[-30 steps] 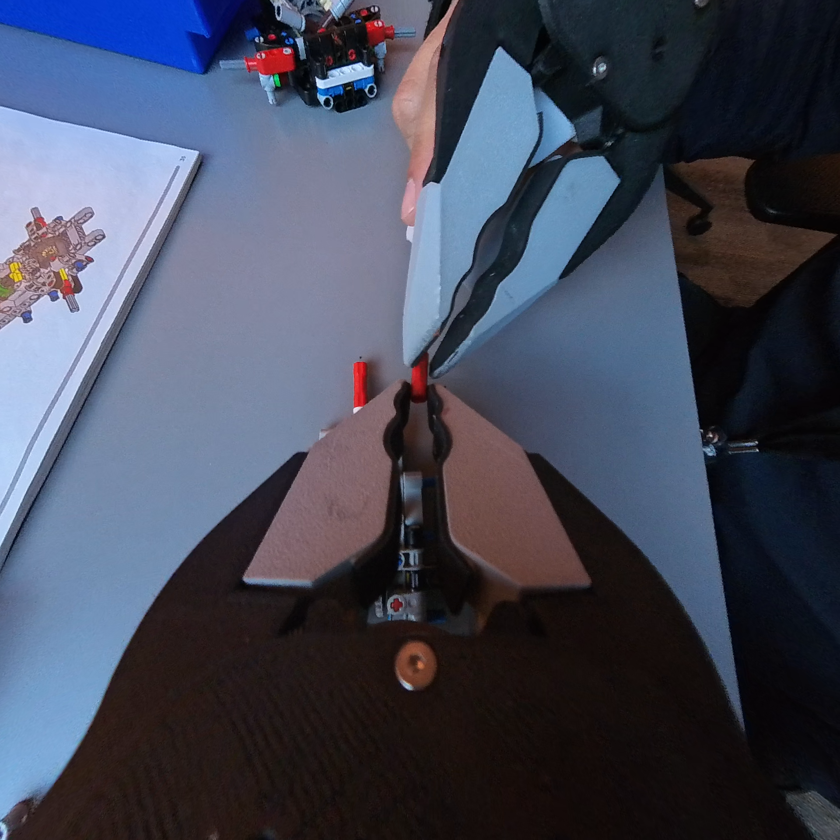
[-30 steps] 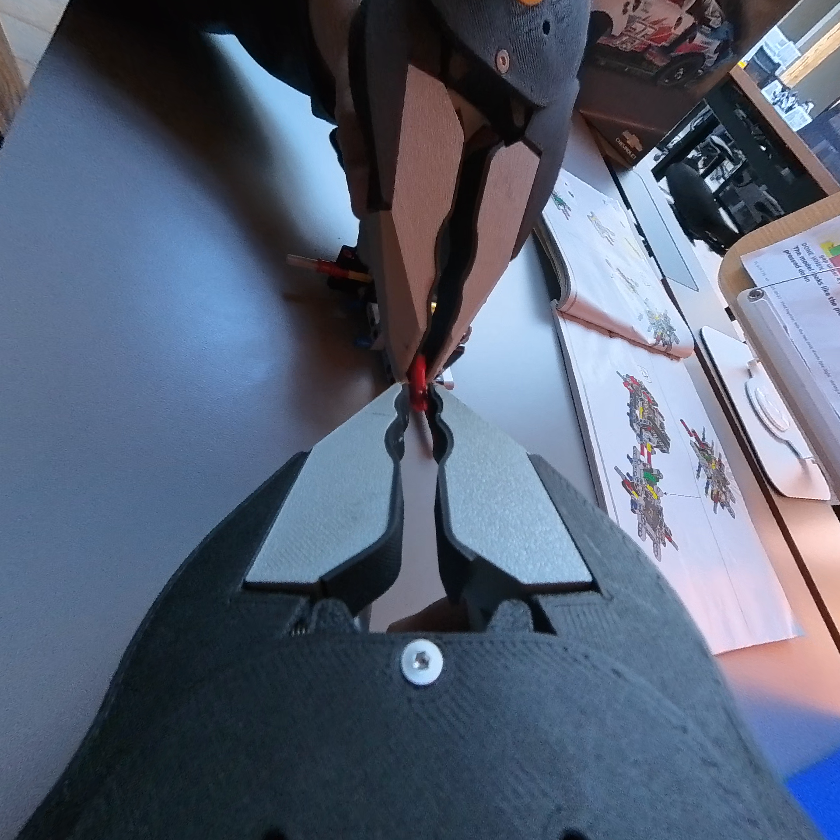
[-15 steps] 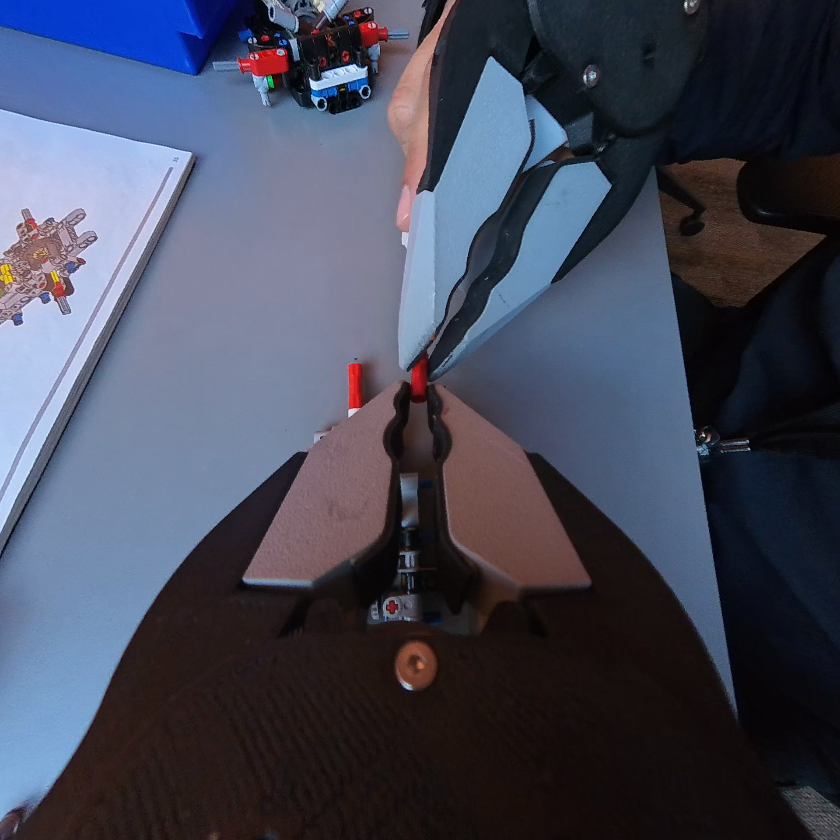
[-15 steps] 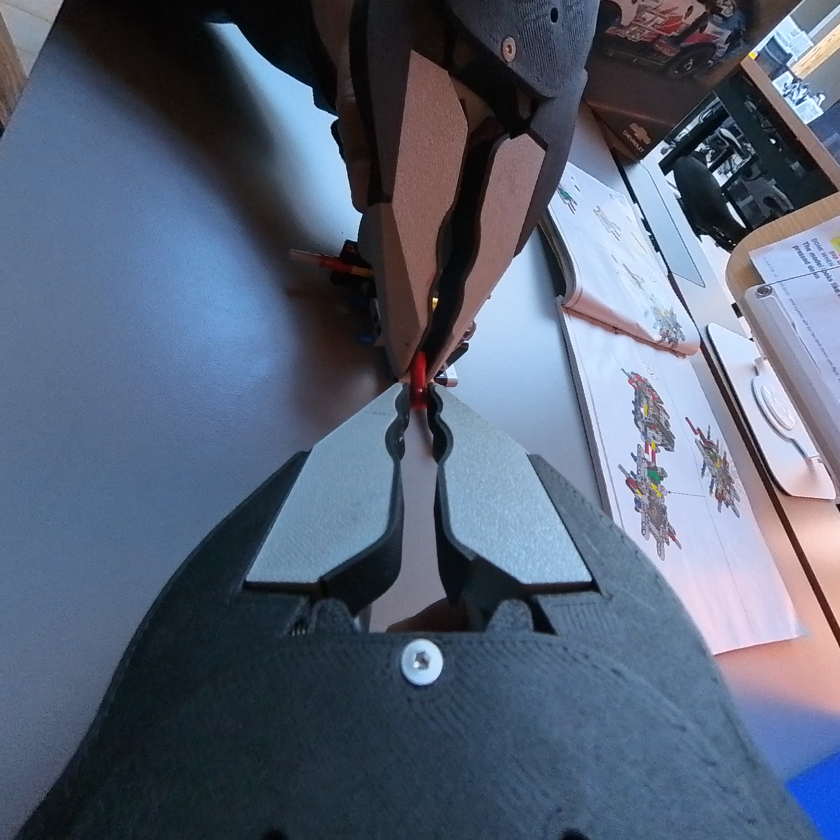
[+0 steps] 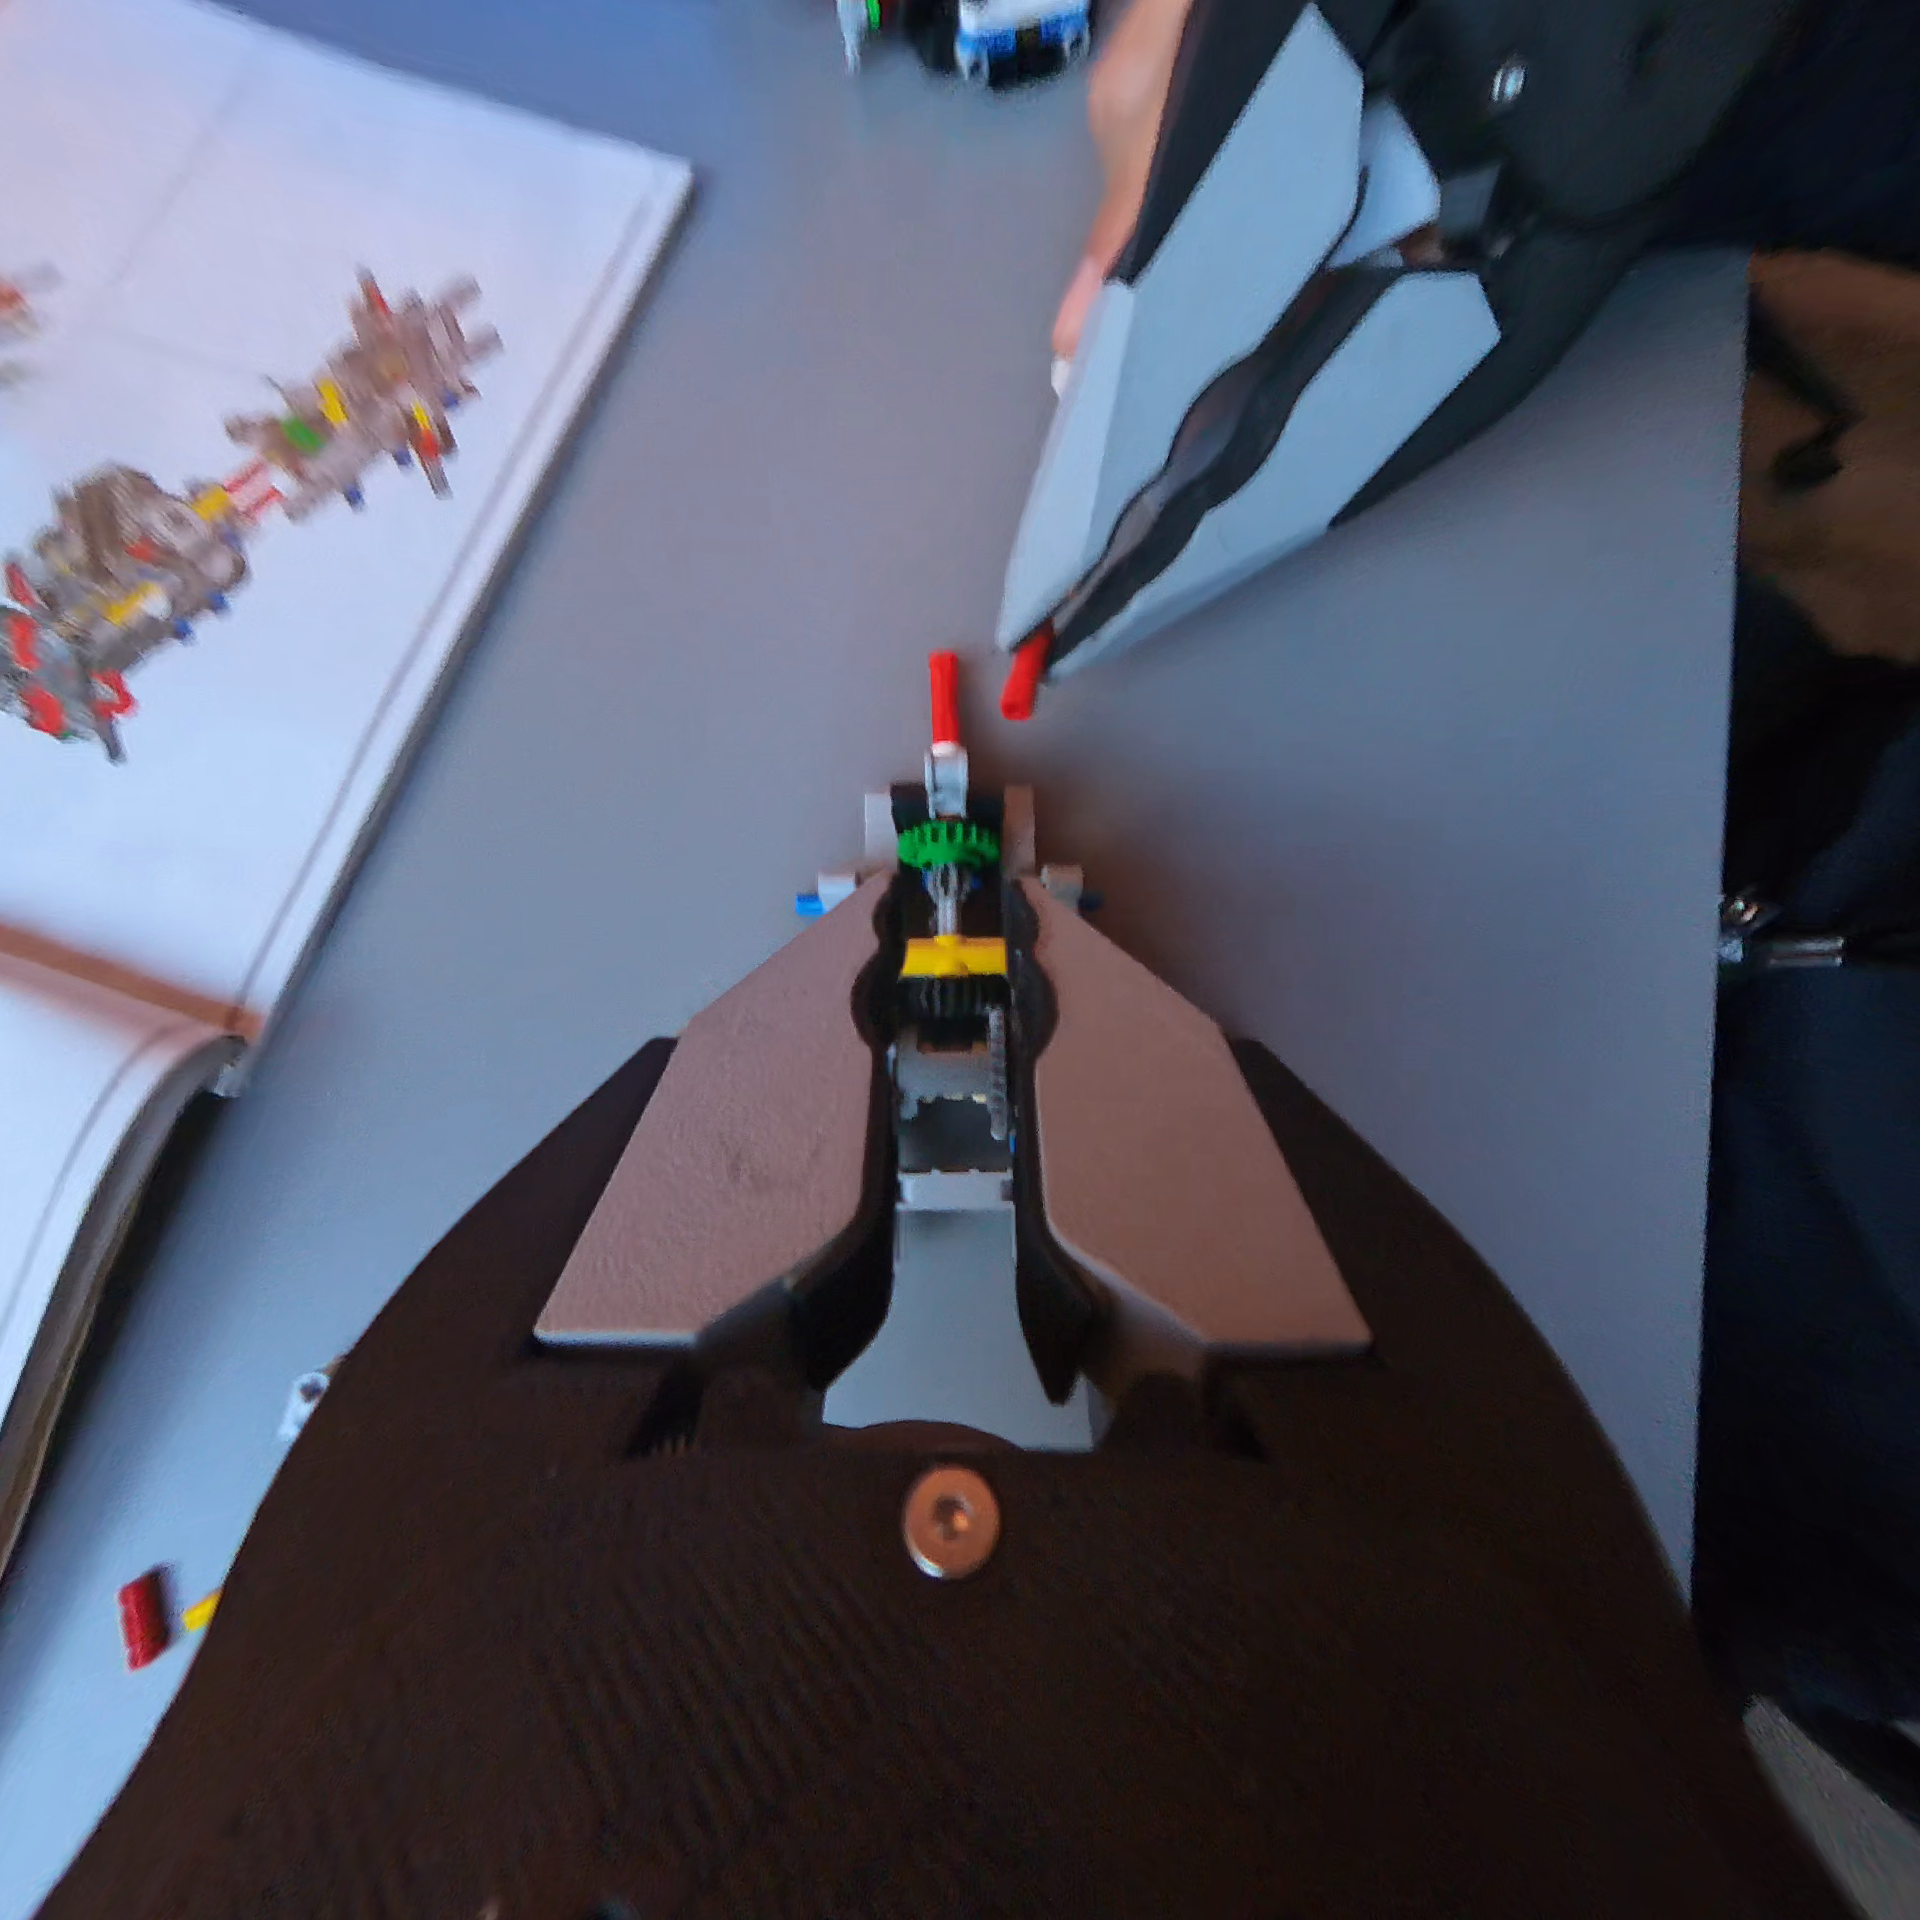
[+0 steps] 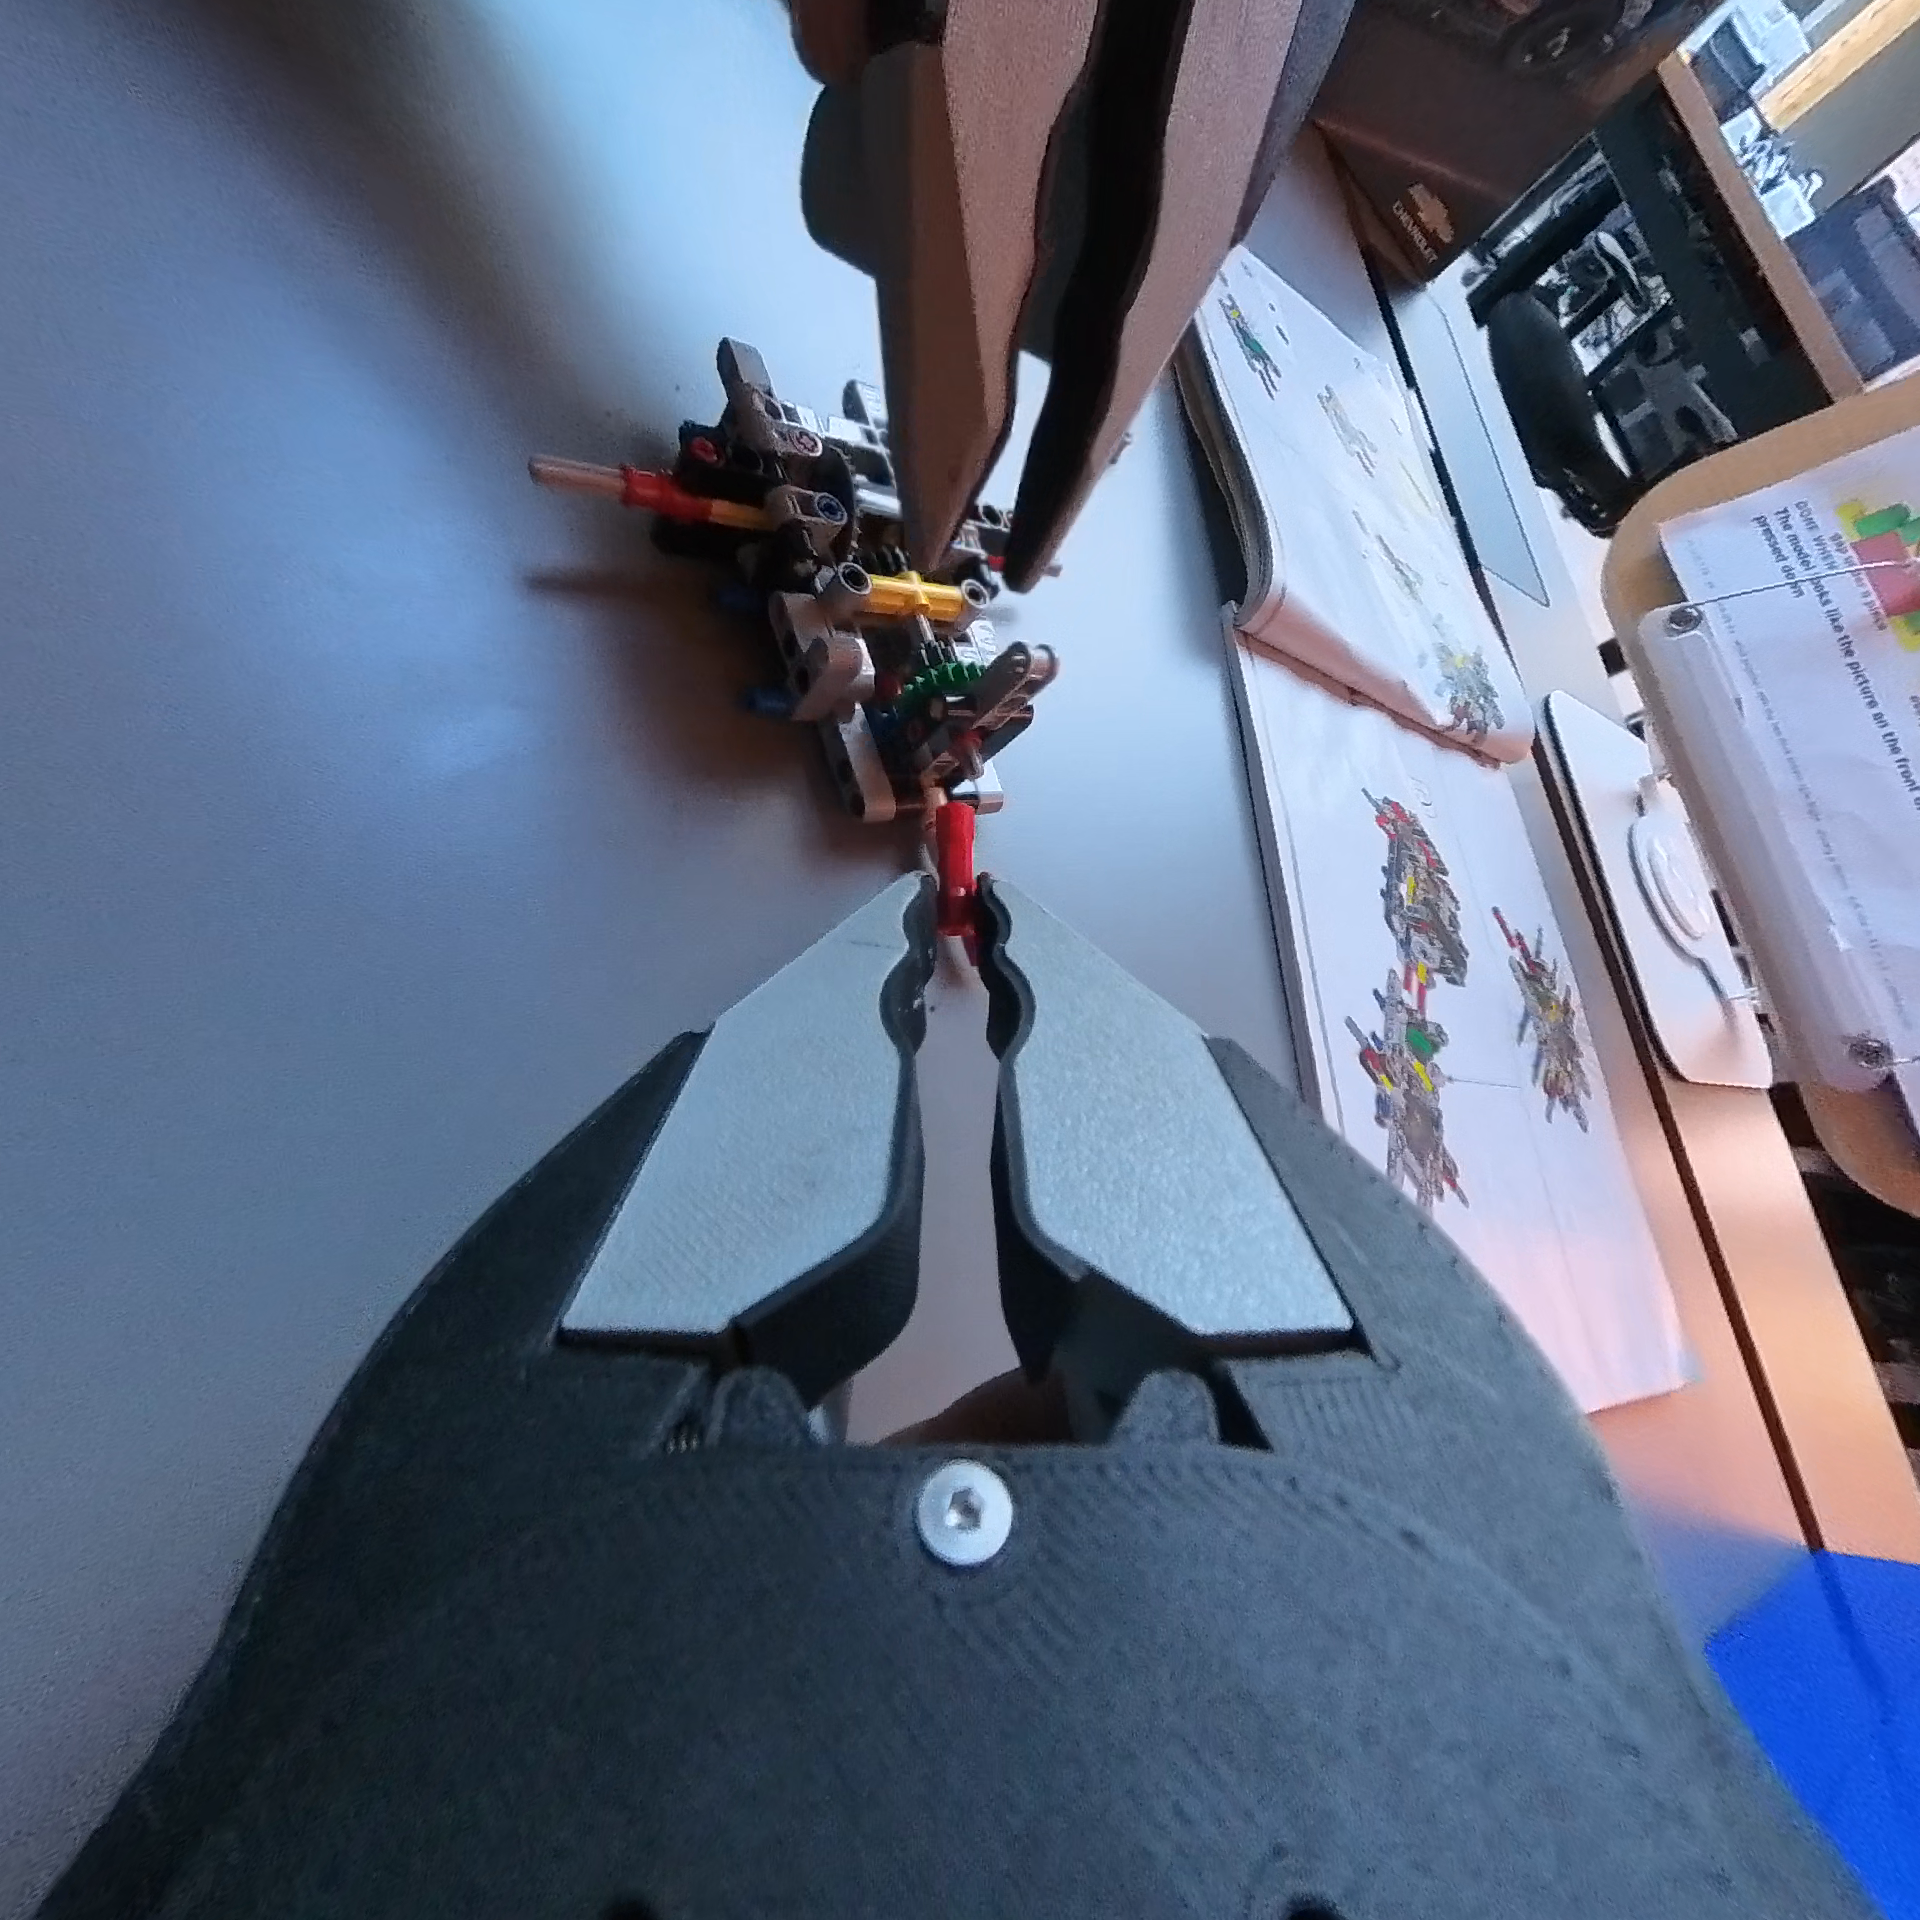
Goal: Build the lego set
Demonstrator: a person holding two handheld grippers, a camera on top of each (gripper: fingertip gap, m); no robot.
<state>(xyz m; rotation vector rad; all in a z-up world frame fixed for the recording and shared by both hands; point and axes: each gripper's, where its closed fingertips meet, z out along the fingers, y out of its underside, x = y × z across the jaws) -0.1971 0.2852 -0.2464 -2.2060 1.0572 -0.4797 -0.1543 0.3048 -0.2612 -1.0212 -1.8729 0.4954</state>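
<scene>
My left gripper (image 5: 951,883) is open and hovers over a small brick-built gear assembly (image 5: 951,966) with a green gear and a yellow piece that lies on the grey table (image 5: 727,727). A red pin (image 5: 942,696) sticks out of the assembly's far end. My right gripper (image 6: 954,896) is shut on a short red peg (image 6: 956,914). In the left wrist view the right gripper (image 5: 1039,649) comes in from the upper right, and its peg (image 5: 1023,675) hangs just beside the red pin. In the right wrist view the left gripper (image 6: 982,561) stands above the assembly (image 6: 883,665).
An open instruction booklet (image 5: 260,416) lies to the left and also shows in the right wrist view (image 6: 1455,935). A second small model (image 5: 997,42) sits at the far end. Loose red and yellow parts (image 5: 145,1626) lie near left. The table's edge (image 5: 1725,727) runs on the right. A blue bin (image 6: 1818,1683) is near. One gripper's finger ends stand about 6 centimetres off the other's.
Both grippers pinched the red peg tip to tip. My left gripper has let go, opened and drawn back over the assembly. My right gripper keeps the peg.
</scene>
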